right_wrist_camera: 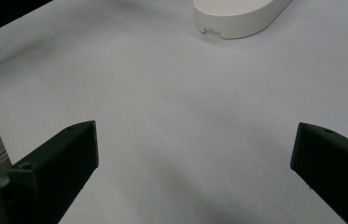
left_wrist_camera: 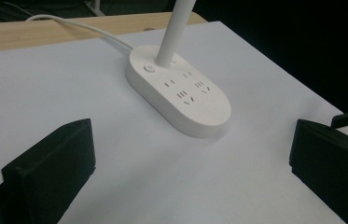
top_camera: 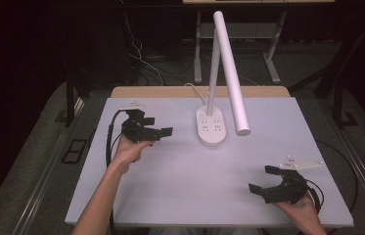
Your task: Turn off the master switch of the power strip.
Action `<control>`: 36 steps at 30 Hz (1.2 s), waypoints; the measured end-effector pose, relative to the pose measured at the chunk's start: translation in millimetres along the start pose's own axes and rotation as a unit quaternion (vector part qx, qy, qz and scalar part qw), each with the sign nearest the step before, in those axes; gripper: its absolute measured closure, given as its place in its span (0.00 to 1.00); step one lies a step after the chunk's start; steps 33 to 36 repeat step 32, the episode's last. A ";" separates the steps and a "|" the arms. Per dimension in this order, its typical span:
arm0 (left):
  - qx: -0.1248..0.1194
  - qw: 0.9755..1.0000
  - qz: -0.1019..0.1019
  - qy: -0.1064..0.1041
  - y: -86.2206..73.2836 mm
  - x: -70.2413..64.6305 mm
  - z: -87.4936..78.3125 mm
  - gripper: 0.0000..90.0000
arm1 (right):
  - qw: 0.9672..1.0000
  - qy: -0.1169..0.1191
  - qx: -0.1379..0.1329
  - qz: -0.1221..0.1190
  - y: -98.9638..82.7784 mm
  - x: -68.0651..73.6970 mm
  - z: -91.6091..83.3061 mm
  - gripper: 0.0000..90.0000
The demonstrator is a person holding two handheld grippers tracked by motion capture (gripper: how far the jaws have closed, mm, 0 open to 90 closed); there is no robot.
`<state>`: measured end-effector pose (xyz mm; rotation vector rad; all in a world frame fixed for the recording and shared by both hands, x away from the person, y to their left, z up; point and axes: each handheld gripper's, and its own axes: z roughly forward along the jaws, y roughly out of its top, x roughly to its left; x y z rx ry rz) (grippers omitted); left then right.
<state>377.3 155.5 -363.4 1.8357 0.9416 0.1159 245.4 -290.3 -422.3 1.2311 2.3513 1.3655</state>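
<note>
A white desk lamp stands at the back middle of the table; its oval base (top_camera: 212, 128) carries sockets and its long head (top_camera: 231, 73) slants down to the right. My left gripper (top_camera: 159, 126) hovers just left of the base, open, with nothing between its jaws. In the left gripper view the base (left_wrist_camera: 181, 91) with its round button (left_wrist_camera: 149, 68) lies ahead of the open gripper (left_wrist_camera: 192, 135). My right gripper (top_camera: 261, 179) is open near the front right corner, holding nothing. The right gripper view has the base's end (right_wrist_camera: 237, 16) far ahead of the open gripper (right_wrist_camera: 195, 130).
A white mat (top_camera: 180, 186) covers the table, with a wooden strip (top_camera: 170, 92) along the far edge. The lamp's white cord (left_wrist_camera: 83, 25) runs off the back. Dark floor and metal table legs (top_camera: 273, 61) lie beyond.
</note>
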 end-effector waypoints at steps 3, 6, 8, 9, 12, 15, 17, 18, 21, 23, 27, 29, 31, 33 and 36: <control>0.003 1.000 0.009 0.003 -9.7 -3.2 -5.5 0.00 | 1.000 0.000 0.000 -0.001 0.0 0.1 0.2 0.00; 0.000 1.000 0.014 0.001 -17.9 -6.7 -11.5 0.00 | 1.000 -0.002 -0.001 -0.003 0.0 -0.1 0.6 0.00; -0.005 1.000 0.015 0.001 -23.4 -10.1 -15.0 0.00 | 1.000 -0.003 0.000 -0.002 0.0 -0.1 0.7 0.00; -0.005 1.000 0.016 -0.001 -26.2 -11.3 -16.9 0.00 | 1.000 -0.003 0.000 -0.002 -0.1 -0.2 0.7 0.00; -0.008 1.000 0.018 0.001 -36.8 -16.3 -22.0 0.00 | 1.000 -0.004 0.000 -0.001 -0.1 -0.2 0.6 0.00; -0.006 1.000 0.020 0.001 -49.9 -20.8 -26.2 0.00 | 1.000 -0.004 0.000 -0.002 -0.3 -0.3 0.5 0.00; -0.005 1.000 0.024 0.003 -58.9 -24.1 -28.3 0.00 | 1.000 -0.003 0.002 0.002 -0.4 0.1 0.3 0.00; -0.003 1.000 0.025 0.003 -63.2 -25.9 -29.2 0.00 | 1.000 -0.004 0.002 0.001 -0.5 0.0 0.3 0.00; 0.000 1.000 0.028 0.003 -76.6 -30.6 -32.3 0.00 | 1.000 -0.004 0.002 0.002 -0.5 0.0 0.4 0.00; 0.000 1.000 0.028 0.002 -85.7 -33.9 -33.5 0.00 | 1.000 -0.005 0.002 0.002 -0.6 0.0 0.3 0.00; 0.008 0.999 0.039 0.004 -99.0 -41.3 -35.3 0.00 | 1.000 -0.005 0.004 0.002 -0.6 0.2 0.6 0.00; 0.007 0.999 0.046 0.006 -103.3 -44.7 -37.3 0.00 | 1.000 -0.005 0.003 0.002 -0.8 0.5 0.3 0.00; 0.002 0.999 0.047 0.004 -107.4 -46.9 -39.2 0.00 | 1.000 -0.005 0.003 0.003 -0.9 0.1 0.0 0.00; 0.002 0.999 0.048 0.005 -109.2 -47.8 -39.7 0.00 | 1.000 -0.005 0.002 0.003 -1.0 -0.1 0.0 0.00; 0.002 0.999 0.048 0.005 -109.2 -47.8 -39.7 0.00 | 1.000 -0.005 0.002 0.003 -1.0 -0.1 0.0 0.00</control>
